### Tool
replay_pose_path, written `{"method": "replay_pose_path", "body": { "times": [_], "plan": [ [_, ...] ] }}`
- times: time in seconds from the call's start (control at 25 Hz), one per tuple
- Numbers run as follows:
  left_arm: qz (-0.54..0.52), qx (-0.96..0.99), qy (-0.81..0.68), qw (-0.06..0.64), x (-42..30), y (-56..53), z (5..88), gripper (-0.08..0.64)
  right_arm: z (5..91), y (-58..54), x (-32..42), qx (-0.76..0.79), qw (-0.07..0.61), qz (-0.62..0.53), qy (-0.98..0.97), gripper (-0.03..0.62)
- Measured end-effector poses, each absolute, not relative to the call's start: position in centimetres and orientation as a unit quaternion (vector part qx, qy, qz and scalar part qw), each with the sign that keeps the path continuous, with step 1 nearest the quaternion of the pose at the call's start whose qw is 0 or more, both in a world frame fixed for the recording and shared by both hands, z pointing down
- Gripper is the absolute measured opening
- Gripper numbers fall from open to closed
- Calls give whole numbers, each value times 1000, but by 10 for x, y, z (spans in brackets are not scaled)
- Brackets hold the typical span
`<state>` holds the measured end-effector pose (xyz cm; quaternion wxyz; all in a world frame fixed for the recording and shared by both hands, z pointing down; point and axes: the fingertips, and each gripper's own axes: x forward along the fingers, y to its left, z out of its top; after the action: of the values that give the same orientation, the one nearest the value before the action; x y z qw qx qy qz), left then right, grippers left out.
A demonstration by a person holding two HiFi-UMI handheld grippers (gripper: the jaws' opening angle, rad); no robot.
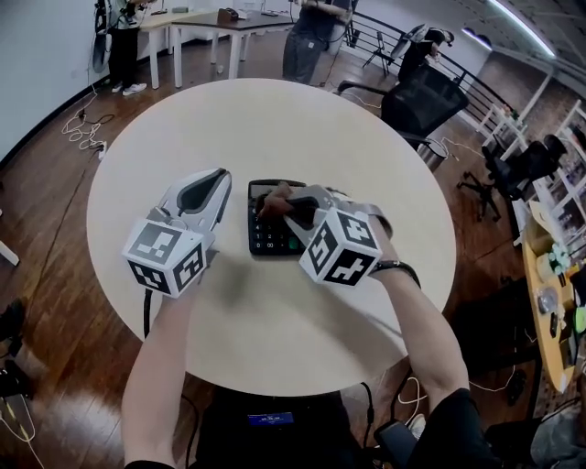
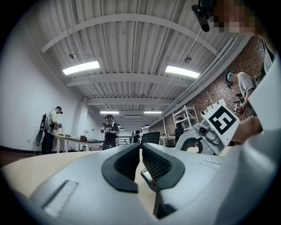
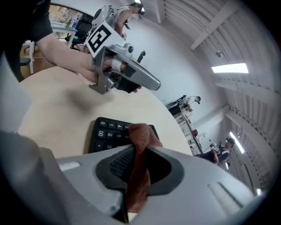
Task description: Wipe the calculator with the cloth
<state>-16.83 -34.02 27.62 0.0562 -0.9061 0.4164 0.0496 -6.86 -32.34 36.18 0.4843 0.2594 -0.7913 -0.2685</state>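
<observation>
A black calculator (image 1: pixel 265 234) lies near the middle of the round pale table (image 1: pixel 183 137). My right gripper (image 1: pixel 280 203) is shut on a reddish-brown cloth (image 1: pixel 275 198), which rests on the calculator's upper part. In the right gripper view the cloth (image 3: pixel 140 140) stands pinched between the jaws above the calculator's keys (image 3: pixel 107 134). My left gripper (image 1: pixel 222 179) is shut with nothing in it and sits just left of the calculator, pointing across the table. The left gripper view shows its jaws closed together (image 2: pixel 139 151).
A black office chair (image 1: pixel 417 101) stands beyond the table's far right edge. Several people stand by desks (image 1: pixel 220 23) at the back of the room. Cables (image 1: pixel 82 128) lie on the wooden floor at the left.
</observation>
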Motion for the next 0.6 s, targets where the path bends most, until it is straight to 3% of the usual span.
{"method": "replay_pose_path", "body": {
  "times": [0.36,0.6],
  "plan": [
    [46,-907,414,59,-168,-341,275,25,374,-229,-61,154,479,-254,-826,51],
    [46,-907,414,58,-171,-341,277,25,331,-321,-22,325,430,-245,-806,51]
  ]
}}
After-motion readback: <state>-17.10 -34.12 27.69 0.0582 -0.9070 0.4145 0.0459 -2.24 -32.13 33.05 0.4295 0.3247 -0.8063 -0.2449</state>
